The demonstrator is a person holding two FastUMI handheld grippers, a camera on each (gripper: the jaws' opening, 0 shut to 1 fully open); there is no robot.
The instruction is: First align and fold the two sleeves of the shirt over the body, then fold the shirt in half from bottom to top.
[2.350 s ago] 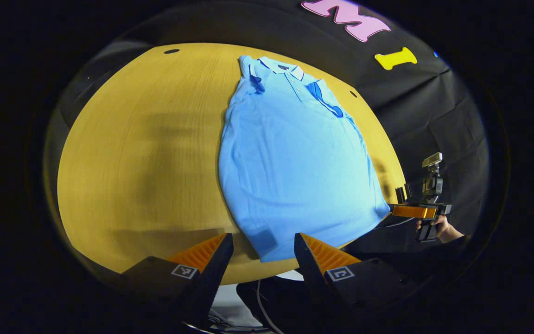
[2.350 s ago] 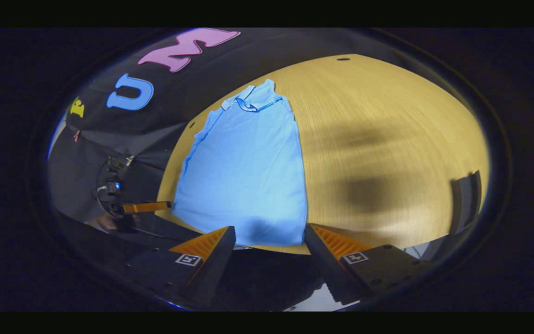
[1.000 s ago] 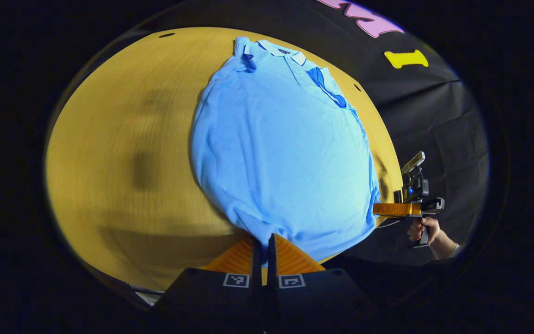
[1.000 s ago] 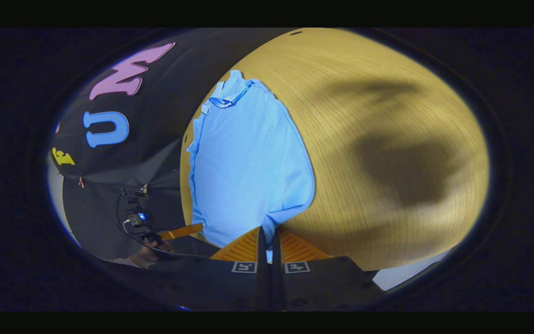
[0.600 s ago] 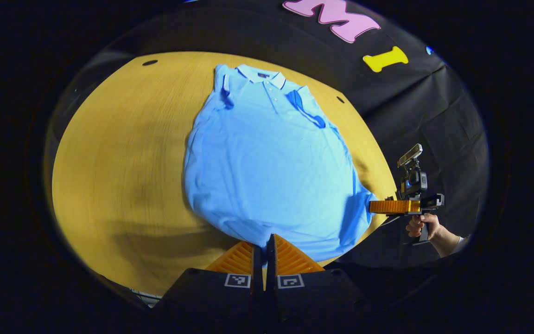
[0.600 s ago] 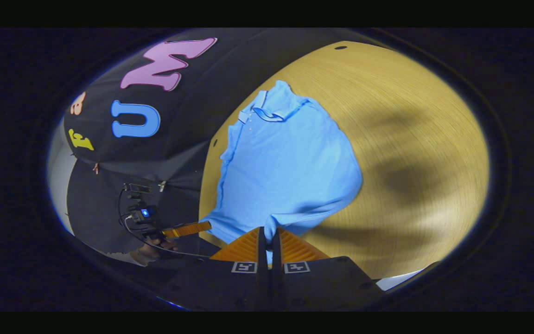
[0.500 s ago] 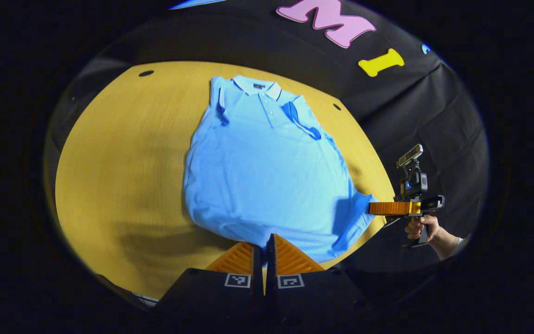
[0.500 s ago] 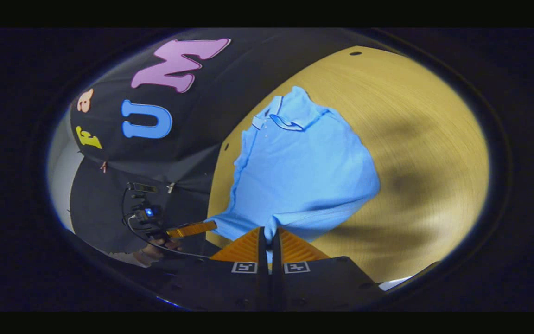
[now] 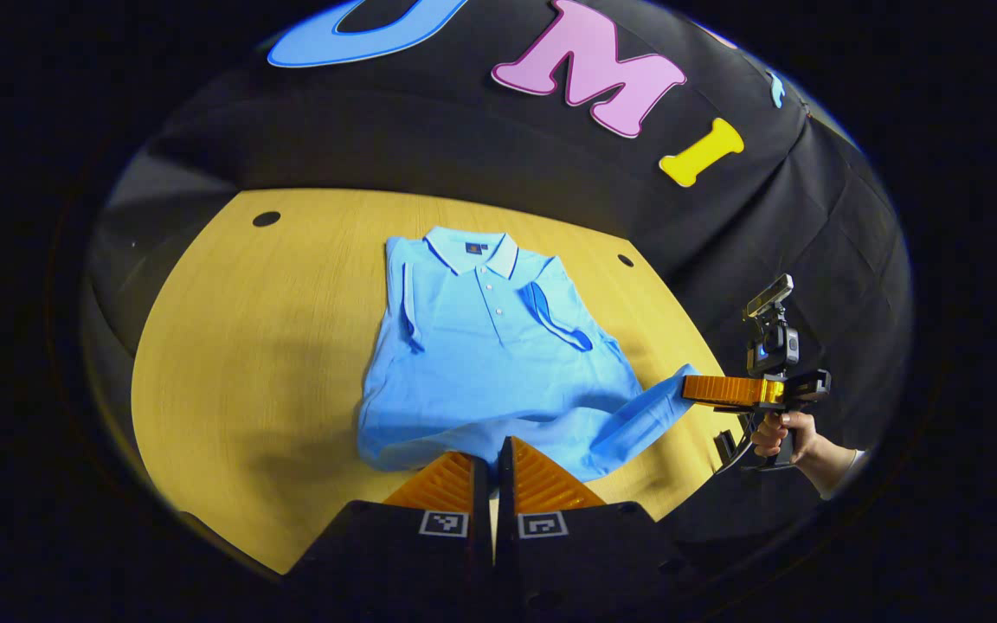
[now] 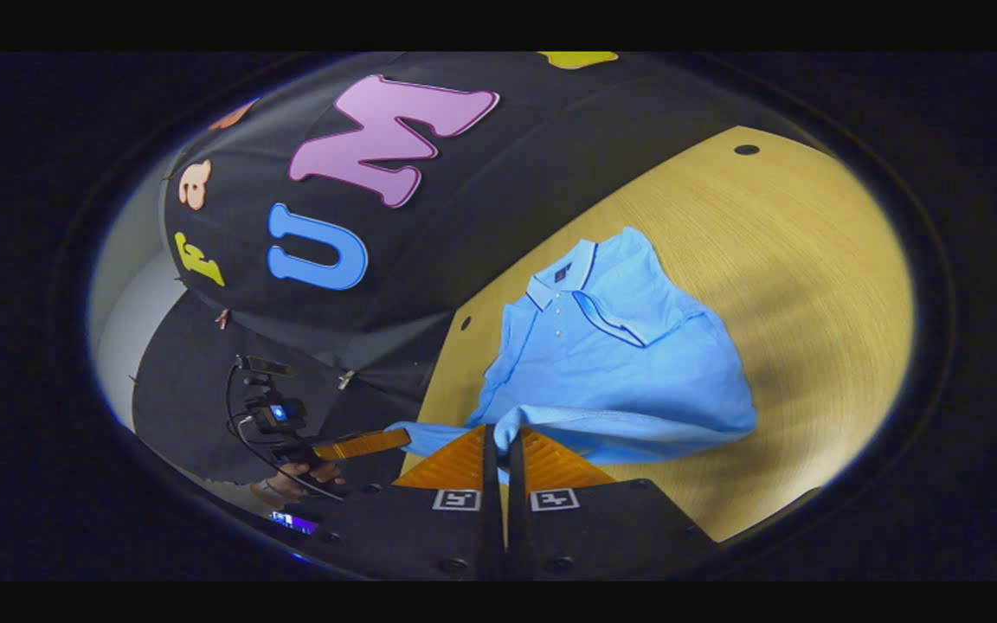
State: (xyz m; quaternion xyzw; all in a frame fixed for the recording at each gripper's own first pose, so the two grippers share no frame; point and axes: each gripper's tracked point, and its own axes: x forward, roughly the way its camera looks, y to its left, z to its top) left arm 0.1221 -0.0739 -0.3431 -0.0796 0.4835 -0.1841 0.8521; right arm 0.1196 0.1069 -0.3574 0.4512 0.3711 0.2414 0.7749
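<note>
A light blue polo shirt (image 9: 490, 363) lies on the wooden table (image 9: 247, 346), collar (image 9: 472, 251) at the far end and both sleeves (image 9: 555, 316) folded over the body. In the left gripper view my left gripper (image 9: 492, 448) is shut on the near hem, which is lifted off the table. At the right of that view a hand (image 9: 780, 428) holds my right gripper (image 9: 693, 389), shut on the other hem corner, also raised. In the right gripper view my right gripper (image 10: 503, 433) pinches the hem of the shirt (image 10: 611, 363). My left gripper (image 10: 399, 439) holds the far corner at the left.
The table has small dark holes (image 9: 266, 219) (image 9: 626, 260) near its back corners, one of them the hole (image 10: 746, 150) in the right gripper view. The black cloth wall (image 9: 464, 147) hangs right behind the table. Bare wood lies on both sides of the shirt.
Both grippers were open at the hem, then shut on it. Since then they have lifted the hem and carried it toward the collar, so the lower part bunches up.
</note>
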